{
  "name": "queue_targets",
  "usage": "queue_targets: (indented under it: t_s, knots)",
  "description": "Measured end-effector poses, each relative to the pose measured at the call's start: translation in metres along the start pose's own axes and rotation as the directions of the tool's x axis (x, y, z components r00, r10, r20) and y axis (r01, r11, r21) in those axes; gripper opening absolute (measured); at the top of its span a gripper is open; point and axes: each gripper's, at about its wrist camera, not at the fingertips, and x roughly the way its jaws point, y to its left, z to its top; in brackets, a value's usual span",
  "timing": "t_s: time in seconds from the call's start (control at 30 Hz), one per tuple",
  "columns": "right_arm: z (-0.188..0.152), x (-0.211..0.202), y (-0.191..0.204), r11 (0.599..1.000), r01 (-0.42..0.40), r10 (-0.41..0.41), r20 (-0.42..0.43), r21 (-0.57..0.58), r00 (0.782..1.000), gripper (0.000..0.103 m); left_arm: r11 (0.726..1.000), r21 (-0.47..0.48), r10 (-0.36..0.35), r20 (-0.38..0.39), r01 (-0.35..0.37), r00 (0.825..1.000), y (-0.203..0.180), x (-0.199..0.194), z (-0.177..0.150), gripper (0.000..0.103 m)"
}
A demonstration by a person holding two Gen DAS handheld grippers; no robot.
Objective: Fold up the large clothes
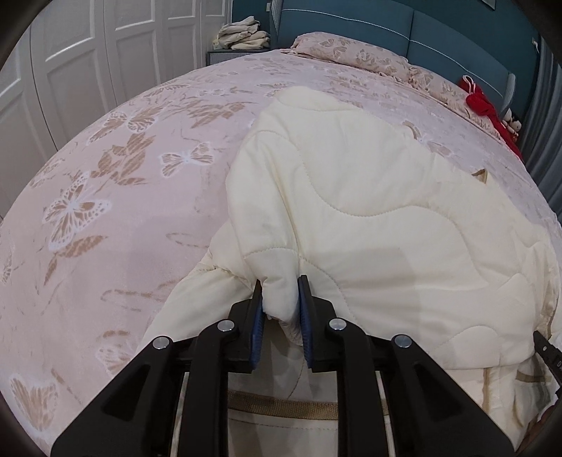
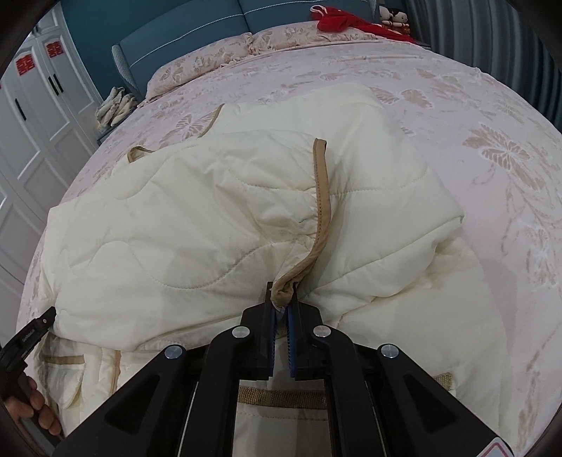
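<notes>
A cream quilted jacket (image 1: 368,211) with wavy stitching and tan trim (image 2: 321,207) lies half-folded on the pink butterfly-print bedspread (image 1: 123,175). The left gripper (image 1: 281,302) pinches a puffy fold of it between 2 blue pads. The right gripper (image 2: 282,302), jaws nearly together, nips the tan edging. A red garment (image 2: 347,21) sits at 1 o'clock by the pillows.

both grippers pitched downward, each clamped on fabric

the left gripper (image 1: 281,298) pinches a thick quilted fold between its blue pads (image 1: 258,325), jaws slightly apart. the right gripper (image 2: 282,302) is nearly closed on a thin tan edge. a hand (image 2: 33,404) grips the left tool's handle.
</notes>
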Motion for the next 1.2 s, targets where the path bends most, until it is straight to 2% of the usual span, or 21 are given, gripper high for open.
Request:
queue_targets:
  t_s: [0.47, 0.6, 0.63, 0.67, 0.7, 0.73, 0.8, 0.87, 1.0, 1.1, 1.17, 1.2]
  knots:
    - [-0.005, 0.004, -0.004, 1.0, -0.023, 0.023, 0.029, 0.01, 0.999, 0.003, 0.998, 0.037, 0.045, 0.046, -0.047, 0.998, -0.01, 0.005, -0.01, 0.021]
    - [0.0, -0.005, -0.012, 0.995, -0.078, 0.077, 0.027, 0.054, 0.997, 0.006, 1.0, 0.016, 0.022, 0.047, -0.023, 0.999, -0.005, 0.003, -0.009, 0.025]
    - [0.002, -0.011, -0.014, 0.994, -0.083, 0.082, 0.025, 0.066, 0.996, 0.009, 1.0, -0.003, 0.001, 0.047, -0.001, 0.999, 0.0, -0.002, -0.007, 0.026]
    - [0.004, -0.019, -0.016, 0.993, -0.081, 0.078, 0.033, 0.082, 0.996, 0.014, 1.0, -0.015, -0.006, 0.049, 0.006, 0.999, 0.005, -0.009, -0.005, 0.032]
    - [0.006, -0.034, -0.019, 0.993, -0.066, 0.059, 0.07, 0.098, 0.996, 0.026, 1.0, -0.021, -0.001, 0.061, 0.002, 0.998, 0.012, -0.023, -0.002, 0.039]
    - [0.007, -0.043, -0.02, 0.993, -0.057, 0.047, 0.098, 0.099, 0.994, 0.034, 1.0, -0.023, -0.008, 0.078, 0.01, 0.997, 0.016, -0.034, 0.0, 0.04]
    - [0.017, -0.057, -0.022, 0.994, -0.054, 0.04, 0.138, 0.098, 0.99, 0.035, 1.0, -0.01, 0.007, 0.139, -0.005, 0.99, 0.022, -0.063, 0.008, 0.039]
    - [0.031, -0.055, -0.022, 0.992, -0.061, 0.048, 0.122, 0.109, 0.991, 0.035, 0.999, 0.007, 0.04, 0.175, -0.042, 0.984, 0.02, -0.077, 0.023, 0.038]
    - [0.054, -0.023, -0.014, 0.989, -0.076, 0.073, 0.032, 0.129, 0.997, 0.041, 0.999, 0.003, 0.045, 0.134, -0.046, 0.99, 0.006, -0.065, 0.059, 0.038]
    - [0.062, -0.003, -0.011, 0.989, -0.069, 0.07, -0.005, 0.131, 0.998, 0.042, 0.999, 0.012, 0.043, 0.079, -0.044, 0.996, -0.01, -0.039, 0.076, 0.038]
    - [0.064, 0.003, -0.005, 0.993, -0.042, 0.043, -0.008, 0.109, 0.999, 0.027, 0.999, 0.012, 0.05, 0.046, -0.05, 0.998, -0.012, -0.023, 0.08, 0.038]
    - [0.068, 0.001, -0.003, 0.996, -0.021, 0.02, 0.006, 0.092, 1.0, 0.01, 0.998, 0.015, 0.061, 0.03, -0.062, 0.998, -0.014, -0.014, 0.08, 0.038]
